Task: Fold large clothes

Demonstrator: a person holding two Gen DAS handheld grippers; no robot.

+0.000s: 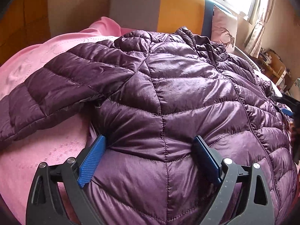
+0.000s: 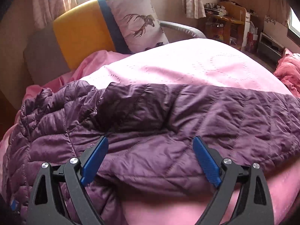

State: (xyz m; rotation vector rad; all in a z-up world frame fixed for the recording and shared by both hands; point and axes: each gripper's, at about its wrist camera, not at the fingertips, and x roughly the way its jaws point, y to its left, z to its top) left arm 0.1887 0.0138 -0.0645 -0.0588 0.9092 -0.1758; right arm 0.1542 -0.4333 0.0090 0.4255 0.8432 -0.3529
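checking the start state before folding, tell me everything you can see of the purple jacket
The purple puffer jacket is shiny, quilted in stitched panels, with a dark zipper down the front. It lies spread front up on the pink bedspread, not yet folded. One sleeve stretches sideways on the left-wrist view; the other sleeve lies sideways on the right-wrist view. The collar end is crumpled toward the headboard. The left gripper and right gripper sit open at its fabric, clamping nothing.
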